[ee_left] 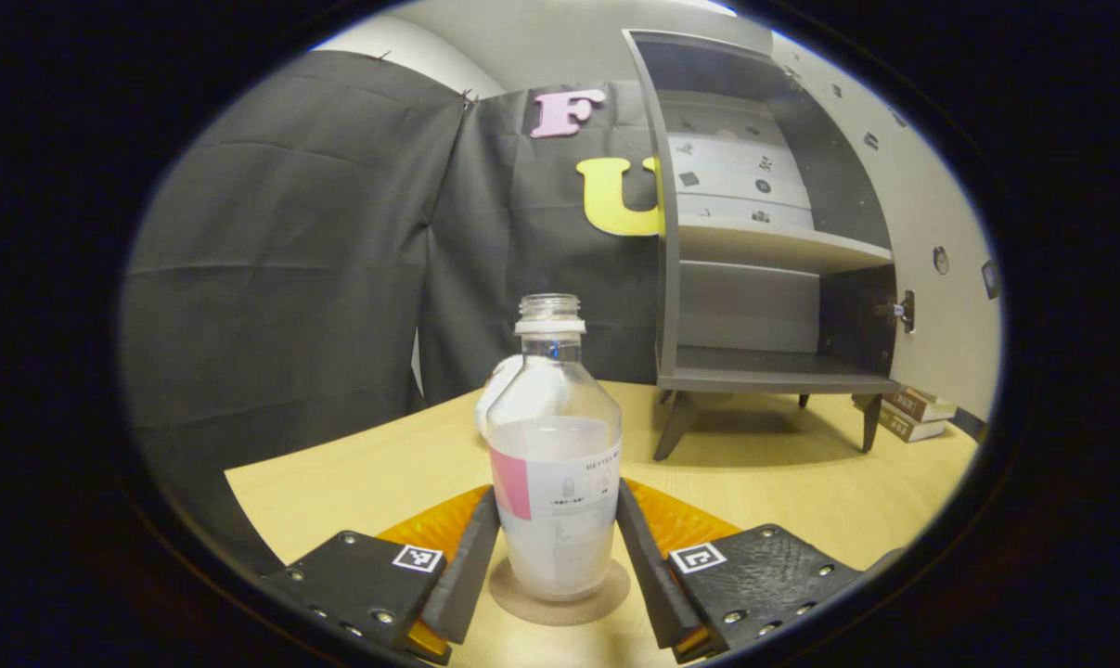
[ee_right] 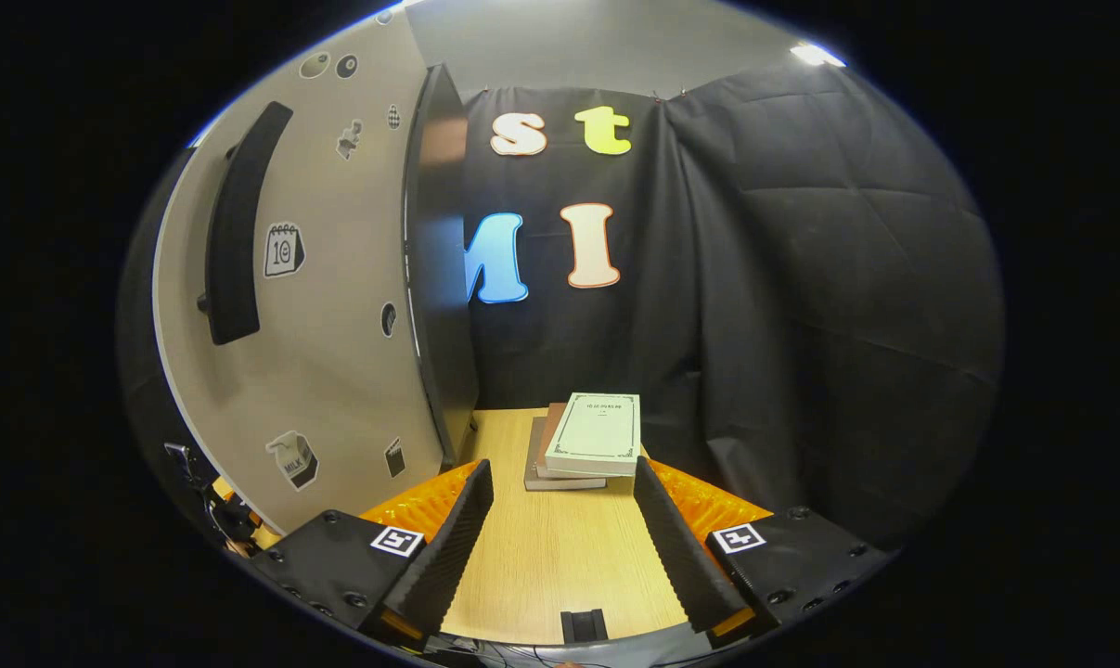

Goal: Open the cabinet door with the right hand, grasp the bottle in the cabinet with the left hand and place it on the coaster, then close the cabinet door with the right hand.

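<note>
Bottle (ee_left: 554,464) upright on the coaster (ee_left: 560,594), bracketed by the left tool (ee_left: 556,547), fingers hugging its sides, contact uncertain. Spread wider, then withdraw straight back without tipping. Right tool (ee_right: 560,538) apart, empty, beside the open cabinet door (ee_right: 337,306).

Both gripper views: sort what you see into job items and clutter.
Job items:
bottle, standing on the coaster, between the left hand-held gripper fingers
cabinet, open
cabinet door, swung open
right hand-held gripper, open, empty

Clutter:
stack of books
white object behind the bottle
</note>
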`<state>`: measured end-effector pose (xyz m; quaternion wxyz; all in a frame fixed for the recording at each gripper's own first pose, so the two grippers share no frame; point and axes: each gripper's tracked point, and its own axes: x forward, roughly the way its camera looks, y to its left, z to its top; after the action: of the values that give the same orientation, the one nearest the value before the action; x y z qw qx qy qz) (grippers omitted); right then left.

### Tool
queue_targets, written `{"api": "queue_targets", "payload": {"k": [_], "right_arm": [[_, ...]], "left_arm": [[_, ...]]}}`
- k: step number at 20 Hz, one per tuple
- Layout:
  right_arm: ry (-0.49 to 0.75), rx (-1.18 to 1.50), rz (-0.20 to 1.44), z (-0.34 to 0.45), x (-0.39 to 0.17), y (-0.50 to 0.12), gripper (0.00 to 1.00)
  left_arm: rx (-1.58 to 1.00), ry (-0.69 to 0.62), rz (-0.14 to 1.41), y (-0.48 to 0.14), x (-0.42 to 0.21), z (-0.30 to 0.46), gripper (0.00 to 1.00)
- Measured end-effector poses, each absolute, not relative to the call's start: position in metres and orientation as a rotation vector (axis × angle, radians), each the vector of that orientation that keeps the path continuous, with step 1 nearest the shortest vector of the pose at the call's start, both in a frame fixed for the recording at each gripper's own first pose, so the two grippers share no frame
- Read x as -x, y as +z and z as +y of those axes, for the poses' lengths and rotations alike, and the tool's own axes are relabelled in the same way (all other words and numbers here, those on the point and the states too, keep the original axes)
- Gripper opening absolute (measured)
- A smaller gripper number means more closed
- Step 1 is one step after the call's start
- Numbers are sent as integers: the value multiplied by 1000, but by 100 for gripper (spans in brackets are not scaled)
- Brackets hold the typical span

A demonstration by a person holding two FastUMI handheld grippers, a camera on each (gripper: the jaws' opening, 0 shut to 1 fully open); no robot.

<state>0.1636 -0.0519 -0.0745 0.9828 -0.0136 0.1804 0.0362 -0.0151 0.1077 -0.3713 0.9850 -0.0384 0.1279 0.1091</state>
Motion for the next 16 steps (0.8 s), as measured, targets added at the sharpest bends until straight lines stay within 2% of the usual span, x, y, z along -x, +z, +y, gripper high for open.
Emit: {"api": "queue_targets", "payload": {"k": [1,2,9,10,11,16], "right_arm": [[81,32,361,-49,-164,-74,91],[89,36,360,-46,-164,-74,97],[101,36,343,-40,-167,-70,97],[101,33,346,-40,-167,-70,97],[103,27,348,-40,-167,-71,97],[112,8,349,-38,-168,-70,97]], "left_arm": [[77,228,251,-372,16,108,74],[75,232,248,-374,17,108,74],[35,248,278,-376,15,105,72],[23,255,289,-378,16,105,76],[8,260,293,-375,17,106,87],[-33,248,259,-339,16,105,89]]}}
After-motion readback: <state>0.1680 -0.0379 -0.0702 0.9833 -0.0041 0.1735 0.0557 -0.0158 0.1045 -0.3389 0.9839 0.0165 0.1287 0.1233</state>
